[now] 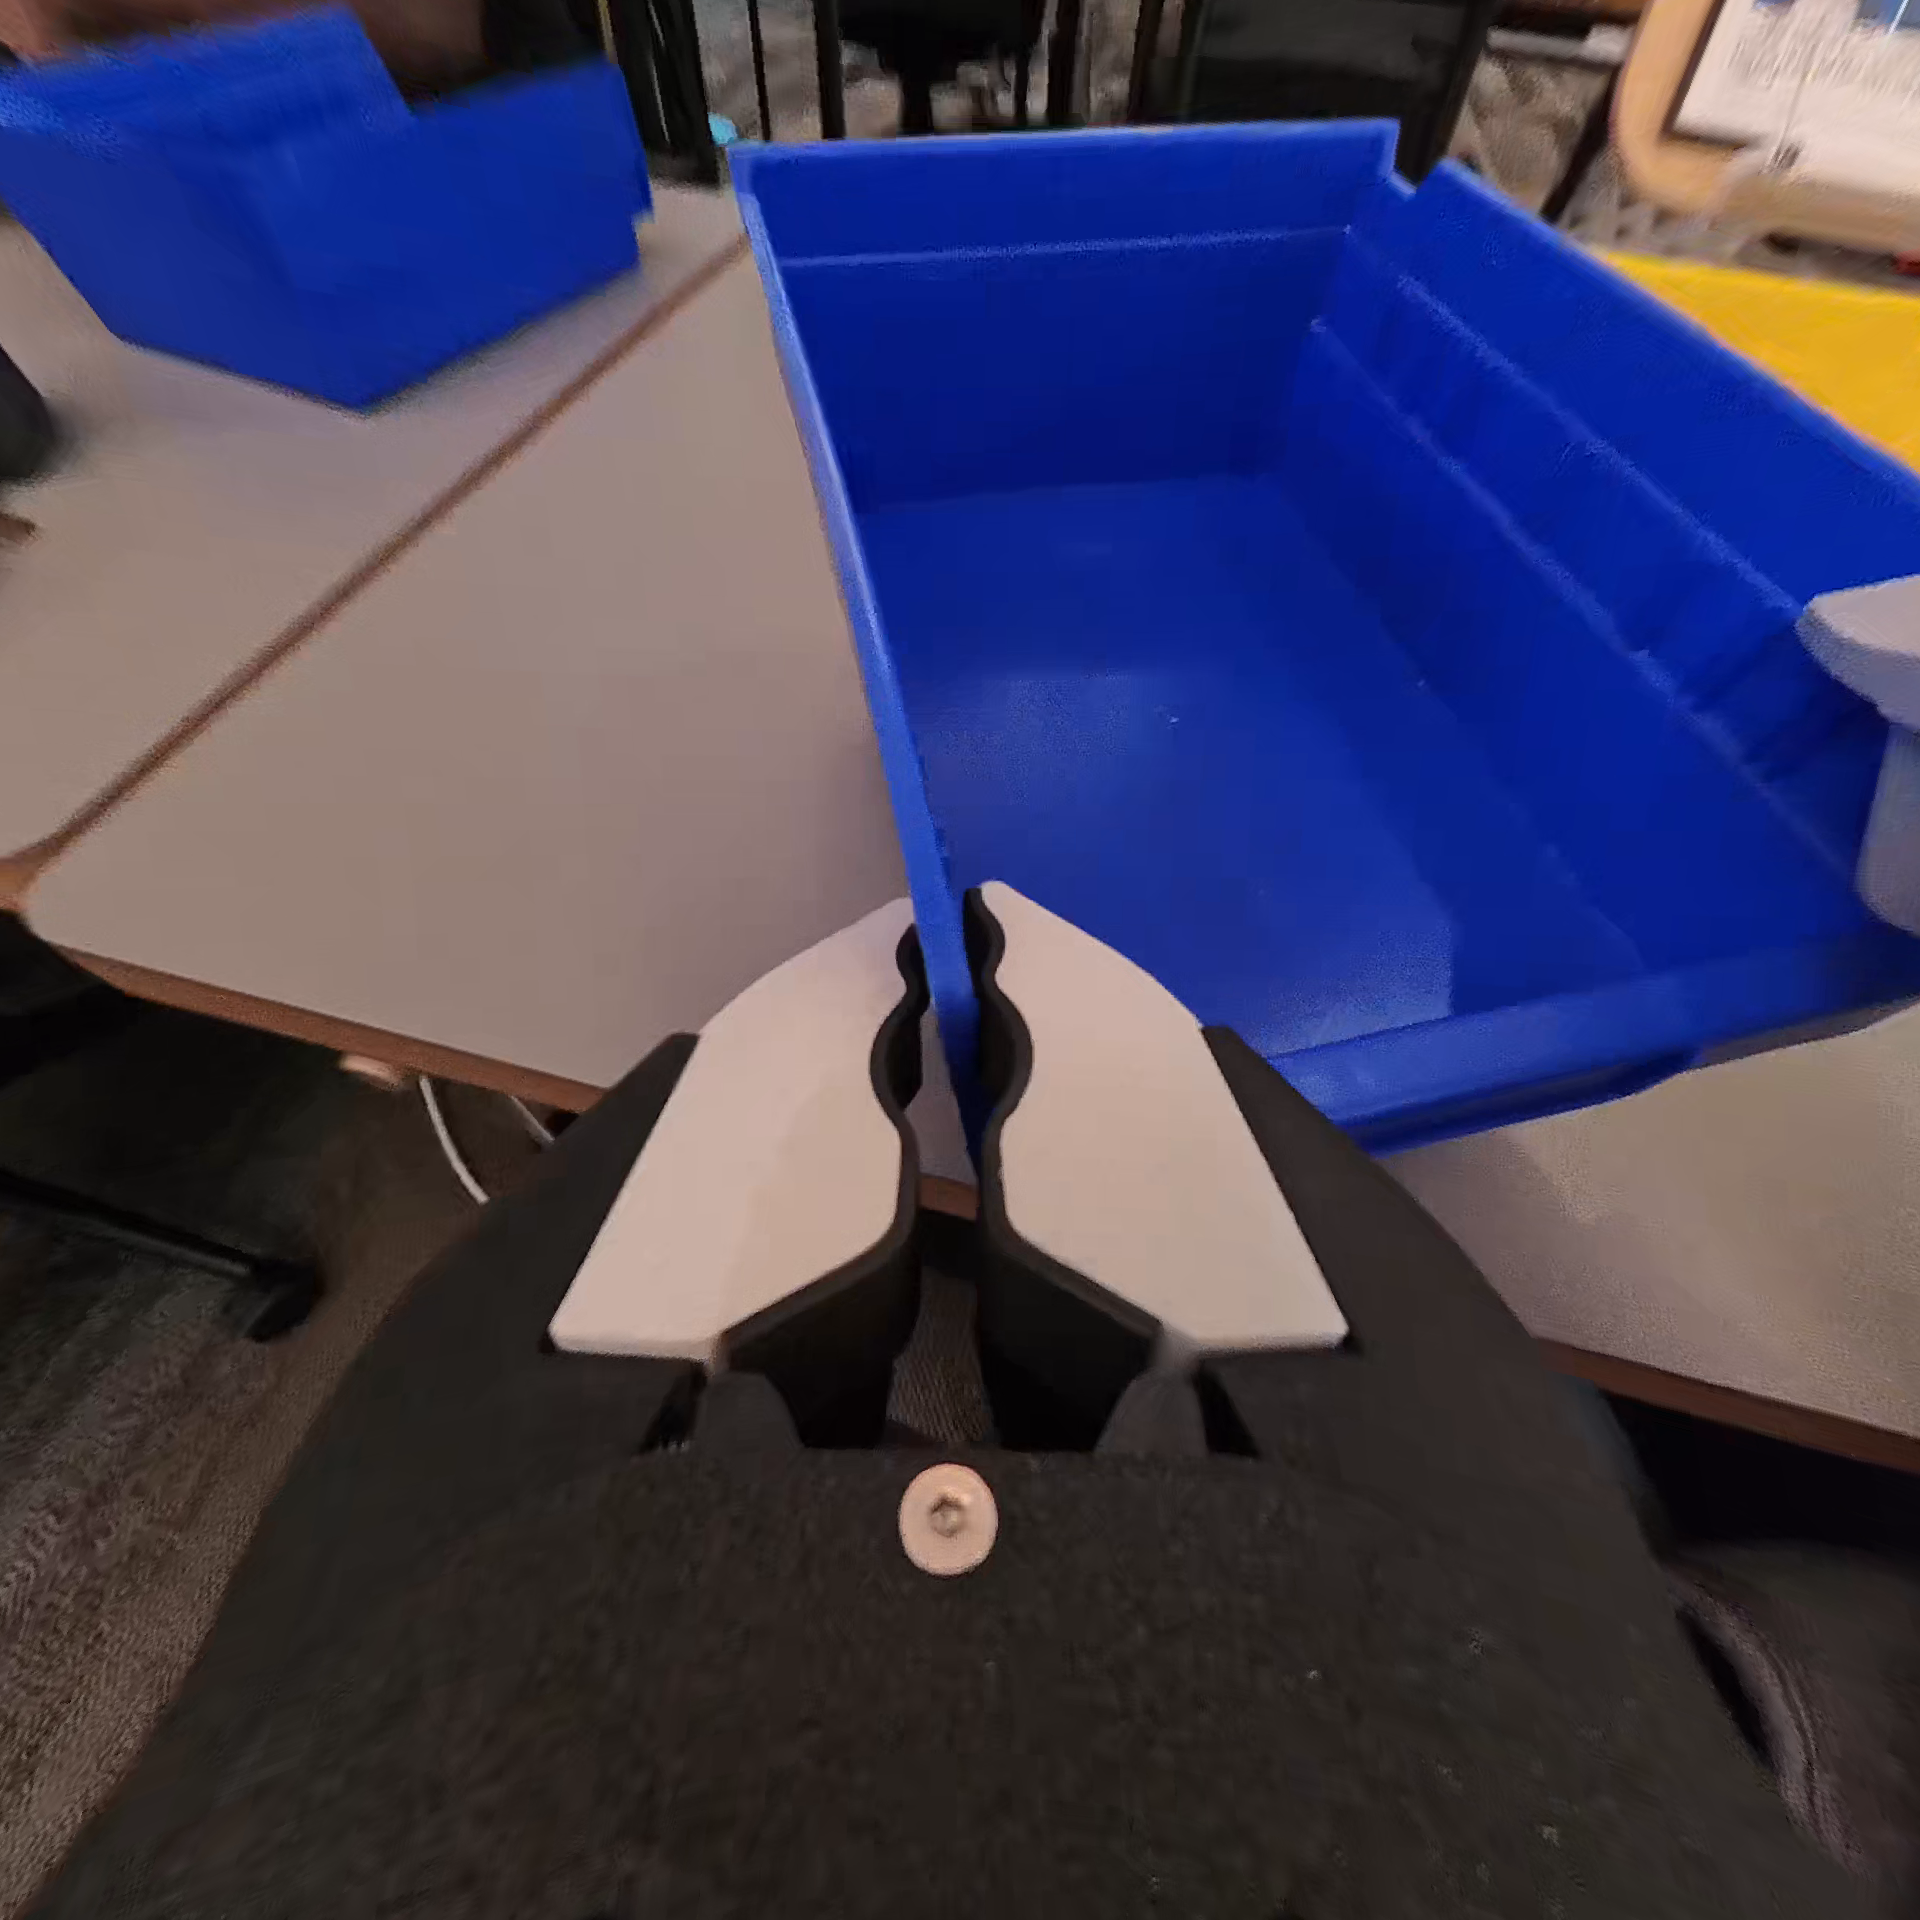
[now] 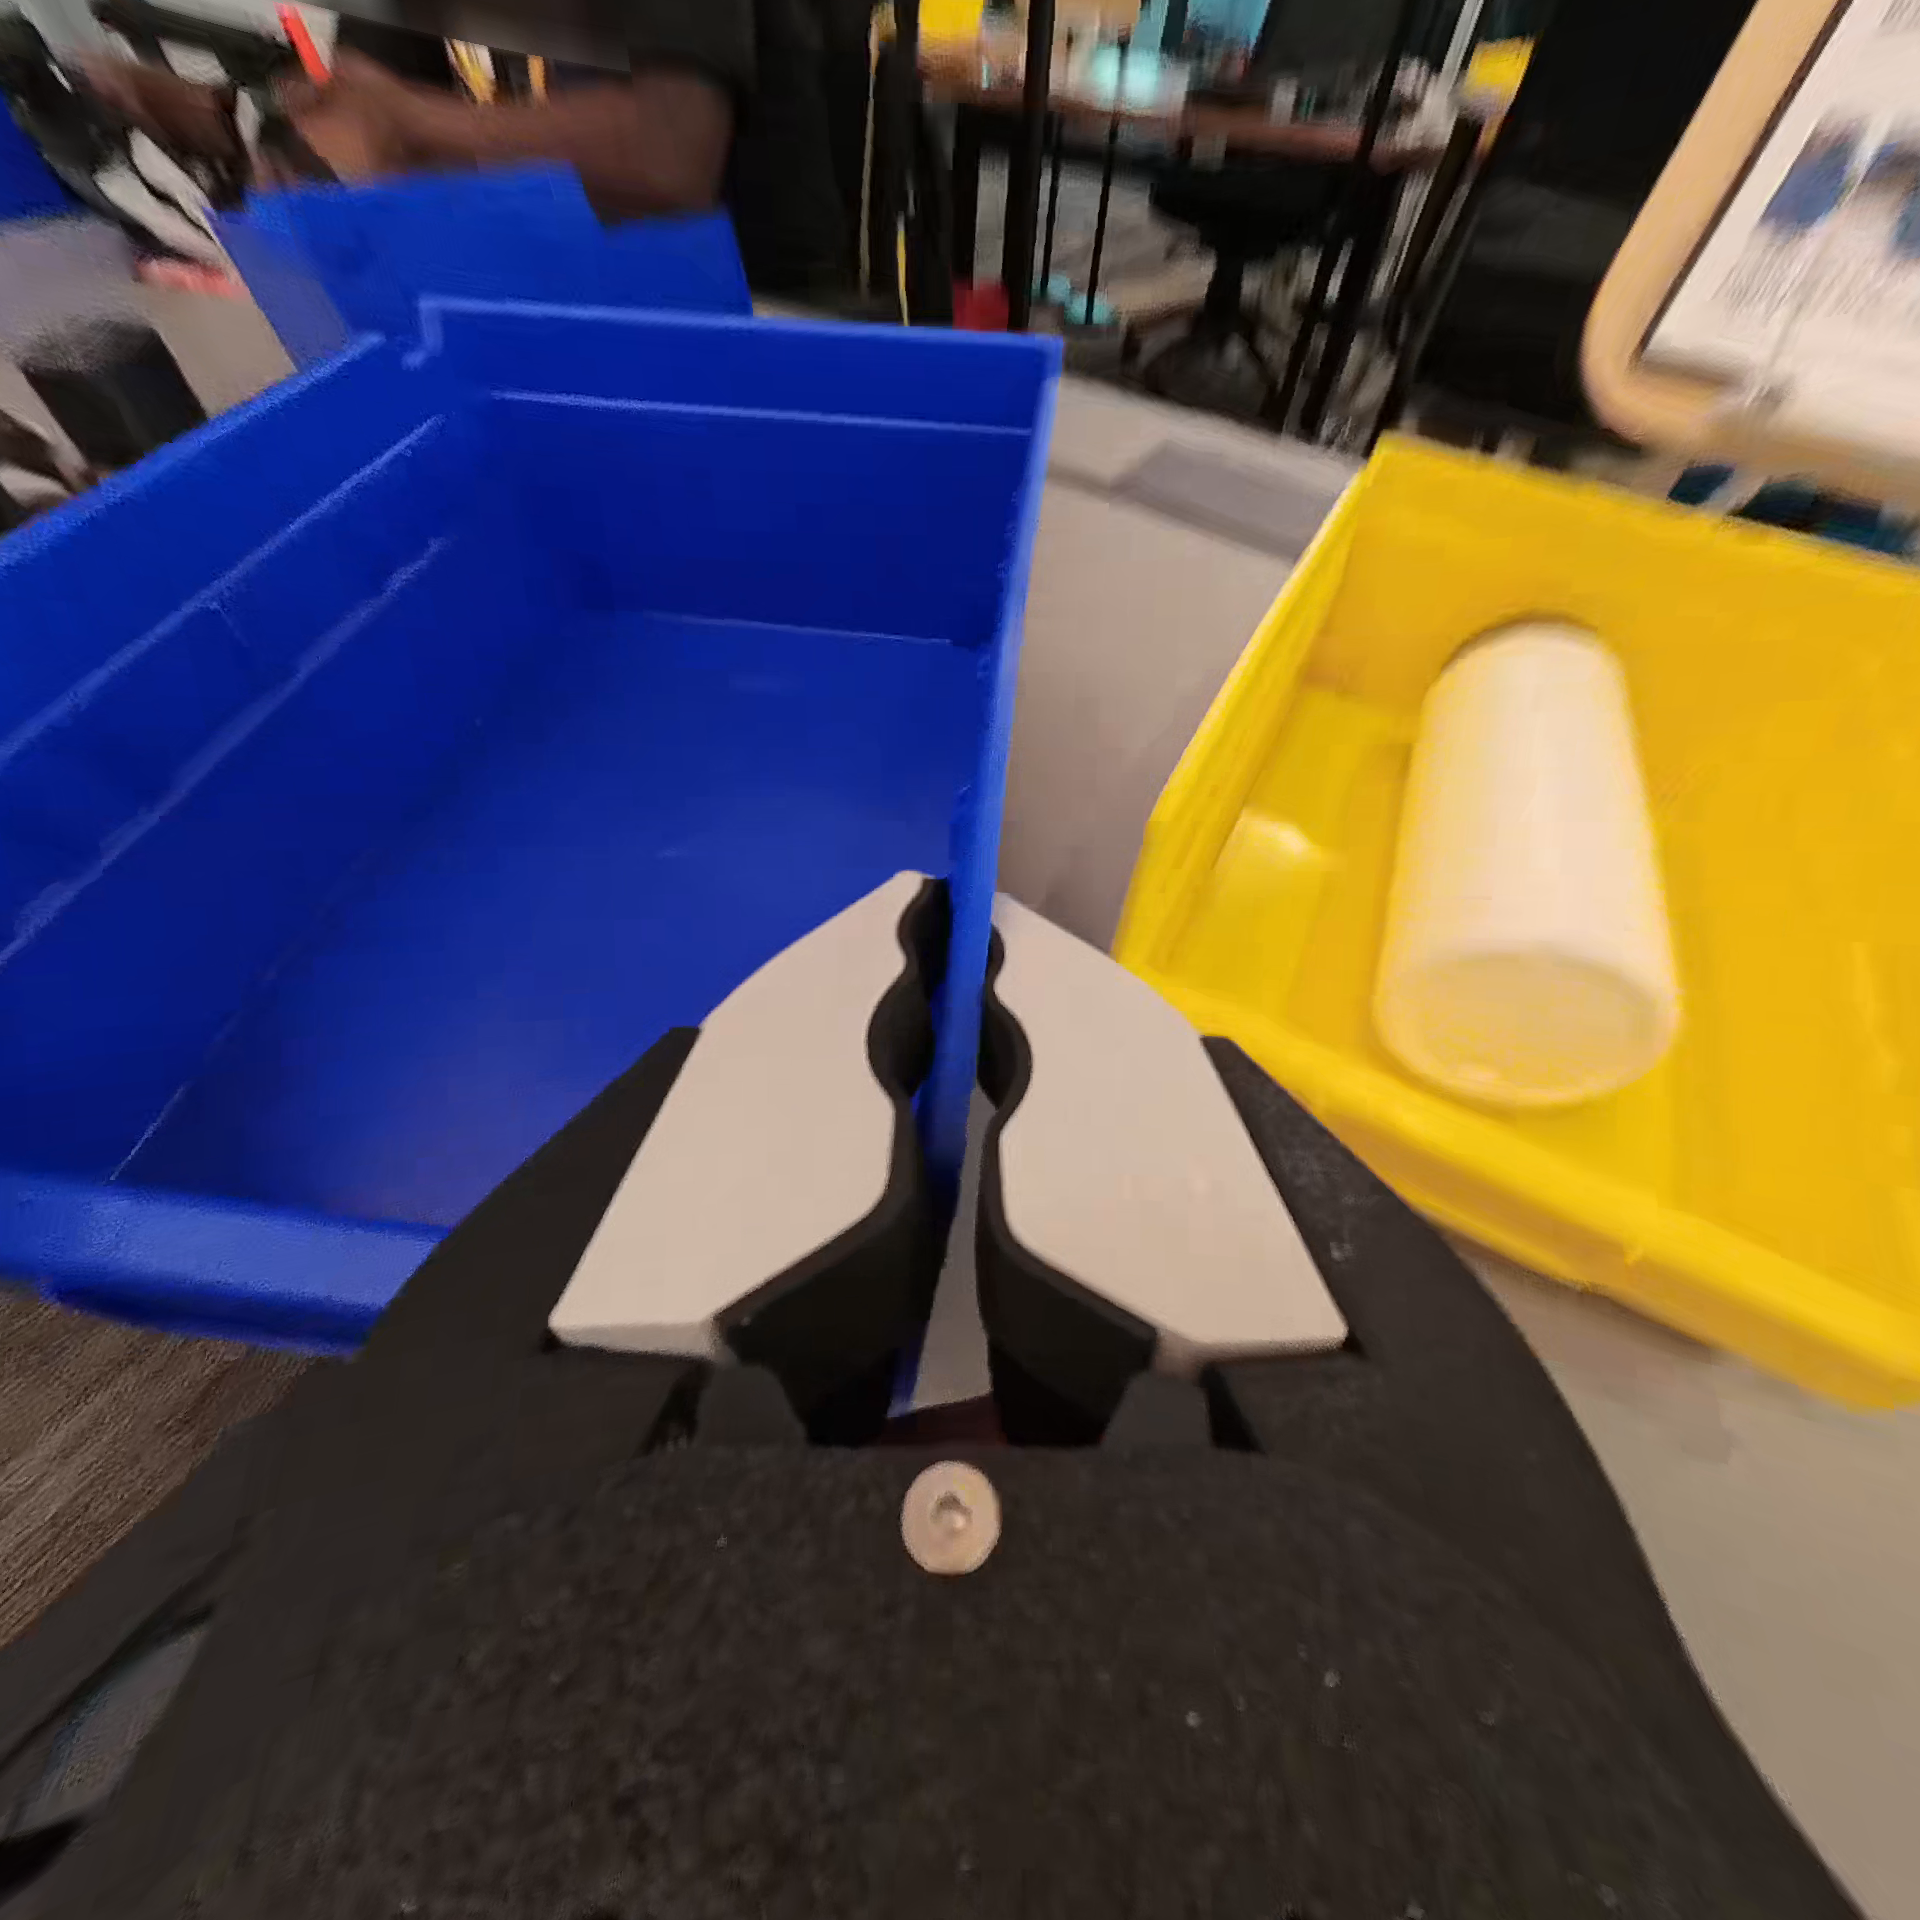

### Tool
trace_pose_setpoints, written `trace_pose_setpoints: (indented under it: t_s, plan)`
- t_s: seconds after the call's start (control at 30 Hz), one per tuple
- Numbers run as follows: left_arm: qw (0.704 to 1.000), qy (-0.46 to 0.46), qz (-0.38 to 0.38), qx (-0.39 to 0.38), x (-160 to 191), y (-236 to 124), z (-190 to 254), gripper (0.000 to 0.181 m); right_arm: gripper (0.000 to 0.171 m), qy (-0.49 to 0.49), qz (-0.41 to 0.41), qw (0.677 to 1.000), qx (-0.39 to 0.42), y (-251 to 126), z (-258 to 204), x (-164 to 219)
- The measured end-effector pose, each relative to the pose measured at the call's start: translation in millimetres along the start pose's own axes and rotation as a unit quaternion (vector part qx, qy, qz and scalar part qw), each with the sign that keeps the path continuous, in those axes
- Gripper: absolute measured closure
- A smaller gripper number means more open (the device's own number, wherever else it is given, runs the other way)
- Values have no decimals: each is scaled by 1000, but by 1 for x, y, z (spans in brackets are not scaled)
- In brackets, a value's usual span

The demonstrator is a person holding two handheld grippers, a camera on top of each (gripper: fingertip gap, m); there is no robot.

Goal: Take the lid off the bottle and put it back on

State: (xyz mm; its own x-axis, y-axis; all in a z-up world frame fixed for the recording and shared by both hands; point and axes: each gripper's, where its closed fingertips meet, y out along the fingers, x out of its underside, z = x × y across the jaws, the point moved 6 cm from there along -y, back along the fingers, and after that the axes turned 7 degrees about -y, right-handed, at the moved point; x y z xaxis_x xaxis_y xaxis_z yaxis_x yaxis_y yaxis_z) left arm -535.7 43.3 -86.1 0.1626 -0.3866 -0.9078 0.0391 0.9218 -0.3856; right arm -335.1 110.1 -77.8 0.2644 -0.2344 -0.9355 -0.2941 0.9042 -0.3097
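Note:
A cream-white bottle lies on its side in a yellow bin at the right of the right wrist view, with its base toward me. Its lid end points away and is blurred. An empty blue bin stands on the grey table. My left gripper is shut on the bin's left wall near the front corner. My right gripper is shut on the same bin's right wall, and its grey finger shows at the right edge of the left wrist view.
A second blue bin stands at the back left on the adjoining table. The table's front edge runs just below my grippers, with carpet beneath. A person's arm reaches behind the bins. A framed board stands at the far right.

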Motion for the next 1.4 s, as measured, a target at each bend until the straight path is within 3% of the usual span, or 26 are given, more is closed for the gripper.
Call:
trace_pose_setpoints:
  t_s: [0.17,0.33,0.43,0.53,0.73,0.9,1.07,1.2,1.3,1.4]
  plan:
    - [993,32,112,-5,-71,-41,43,178,169,-22,113,993,34,-44,31,-69]
    - [977,65,202,32,-147,-77,129,178,169,-5,211,973,99,-117,103,-132]
    - [967,72,221,103,-169,-77,194,178,168,-12,232,960,156,-164,161,-150]
    - [958,89,215,169,-170,-66,272,178,168,-13,216,952,215,-205,227,-142]
    - [943,118,152,270,-113,-16,443,176,169,2,137,939,314,-261,376,-80]
    - [945,139,69,287,-33,35,533,174,167,56,74,942,322,-262,469,3]
    - [951,168,-7,260,37,85,555,175,168,25,-23,958,284,-220,506,103]
    - [947,190,-53,254,80,102,561,174,167,83,-63,966,236,-200,516,168]
    - [944,197,-78,254,106,109,561,172,167,96,-121,966,209,-194,516,201]
    - [939,205,-66,269,109,104,560,169,167,99,-129,966,201,-197,514,204]
